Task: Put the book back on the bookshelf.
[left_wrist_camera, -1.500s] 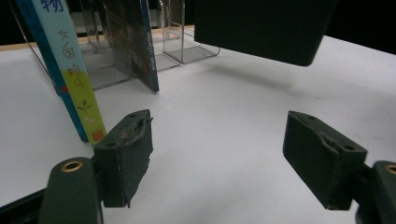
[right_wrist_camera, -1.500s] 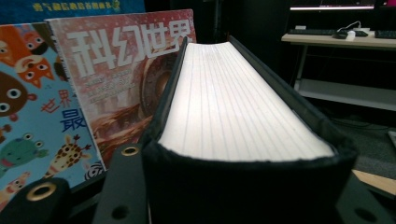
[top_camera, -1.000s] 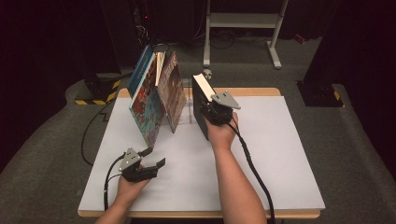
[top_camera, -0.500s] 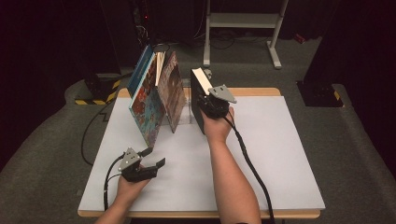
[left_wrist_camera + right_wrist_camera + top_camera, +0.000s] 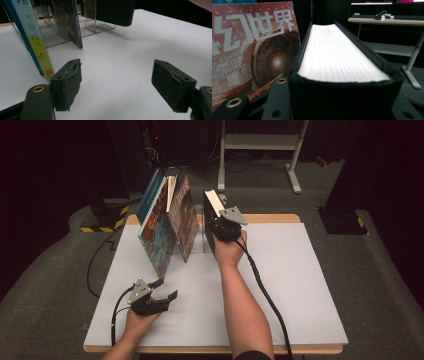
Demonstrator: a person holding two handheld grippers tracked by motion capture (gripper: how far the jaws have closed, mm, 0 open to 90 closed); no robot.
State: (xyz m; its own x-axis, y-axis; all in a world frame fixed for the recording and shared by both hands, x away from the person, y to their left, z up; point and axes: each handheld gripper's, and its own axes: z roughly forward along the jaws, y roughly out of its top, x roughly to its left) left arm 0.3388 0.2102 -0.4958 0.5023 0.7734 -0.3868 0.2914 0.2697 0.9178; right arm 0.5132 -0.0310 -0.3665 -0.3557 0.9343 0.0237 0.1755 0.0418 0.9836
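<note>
Red book cover (image 5: pixel 254 57) – big white characters "幻世界", smaller lines below too blurred to read. Light-blue spine (image 5: pixel 32 32) – "文", "图" in circles; the rest unclear.

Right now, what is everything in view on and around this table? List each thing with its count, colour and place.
black book: 1, black cover with white page edges, upright at the table's far middle, clamped in the right gripper.
leaning books: at least 3, blue, reddish-brown and patterned covers, tilted in the rack left of the black book.
clear rack: 1, see-through dividers, far edge of the table under the books.
table: 1, white top with wood edge, centre.
metal stand: 1, pale grey, on the floor behind the table.
striped block: 1, yellow and black, floor at far left.
left gripper: 1, black, near left of the table, jaws open and empty.
right gripper: 1, black, on the black book.
</note>
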